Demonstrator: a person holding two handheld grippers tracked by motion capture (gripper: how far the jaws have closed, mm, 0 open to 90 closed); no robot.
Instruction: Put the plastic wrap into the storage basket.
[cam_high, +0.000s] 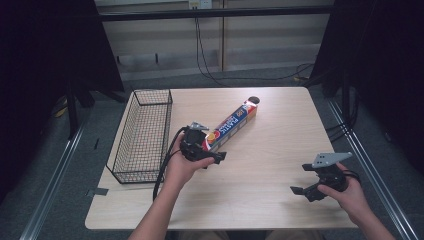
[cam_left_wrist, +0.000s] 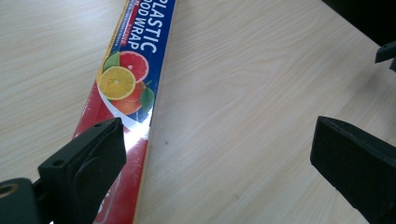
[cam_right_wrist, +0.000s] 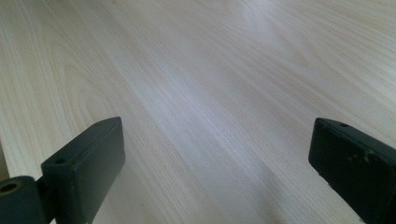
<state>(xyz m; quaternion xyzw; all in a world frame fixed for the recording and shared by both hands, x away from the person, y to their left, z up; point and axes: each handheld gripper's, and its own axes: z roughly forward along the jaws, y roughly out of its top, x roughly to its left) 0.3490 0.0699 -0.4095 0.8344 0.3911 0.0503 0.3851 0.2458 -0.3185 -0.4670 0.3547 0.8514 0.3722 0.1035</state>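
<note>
Left claw (cam_high: 212, 159) is at the near end of the long blue-and-red cardboard plastic-wrap box (cam_high: 231, 125), jaws spread wide and holding nothing. In the left gripper view the box (cam_left_wrist: 128, 88) runs under the left-hand jaw, and the other jaw sits over bare wood well off to the side, so the box isn't centred in the gap. The box lies flat and diagonal on the light wooden desk (cam_high: 265, 165), its near end just right of the black wire mesh basket (cam_high: 142, 135) and its far end pointing away from the basket toward the desk's back edge.

Right claw (cam_high: 304, 186) hangs spread and empty over bare desk (cam_right_wrist: 210, 93), well right of the basket, out of the action.

My read: this is the approach for a pickup, grasp not yet made. Next move needs the left claw shifted sideways to straddle the box across its narrow width, then lowered and closed. Can't quite tell from above whether a jaw already touches the box. The basket looks like the likely drop spot.
</note>
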